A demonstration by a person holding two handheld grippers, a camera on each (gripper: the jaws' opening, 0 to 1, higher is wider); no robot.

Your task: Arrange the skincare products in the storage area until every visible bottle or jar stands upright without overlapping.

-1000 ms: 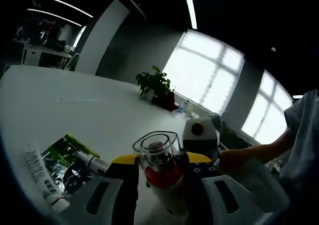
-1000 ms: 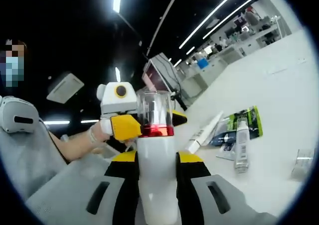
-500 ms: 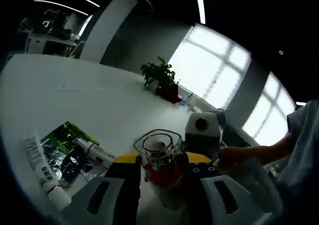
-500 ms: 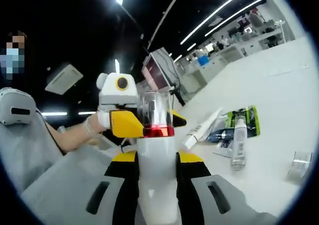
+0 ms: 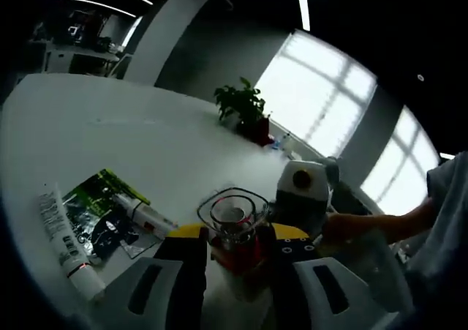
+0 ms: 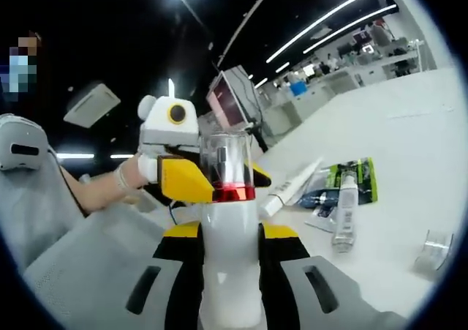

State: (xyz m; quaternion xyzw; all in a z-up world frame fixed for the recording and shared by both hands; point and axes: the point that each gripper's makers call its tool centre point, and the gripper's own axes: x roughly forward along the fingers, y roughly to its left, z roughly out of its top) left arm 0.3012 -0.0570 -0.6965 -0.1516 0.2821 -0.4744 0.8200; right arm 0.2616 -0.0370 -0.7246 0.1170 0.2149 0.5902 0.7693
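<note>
A white bottle with a red collar and a clear cap is held up in the air above the white table. My right gripper is shut on its white body. My left gripper comes in from the left with its yellow jaws shut on the red collar. In the left gripper view the clear cap faces the camera between the jaws of my left gripper. My right gripper shows just behind the bottle, with a hand on it.
On the table lie a white tube, a green sachet and a small white bottle on its side. A small clear jar lies further right. A potted plant stands at the far edge.
Both grippers keep their hold on the bottle. Both views have tilted a little with the hands. The things on the table stay where they were.
</note>
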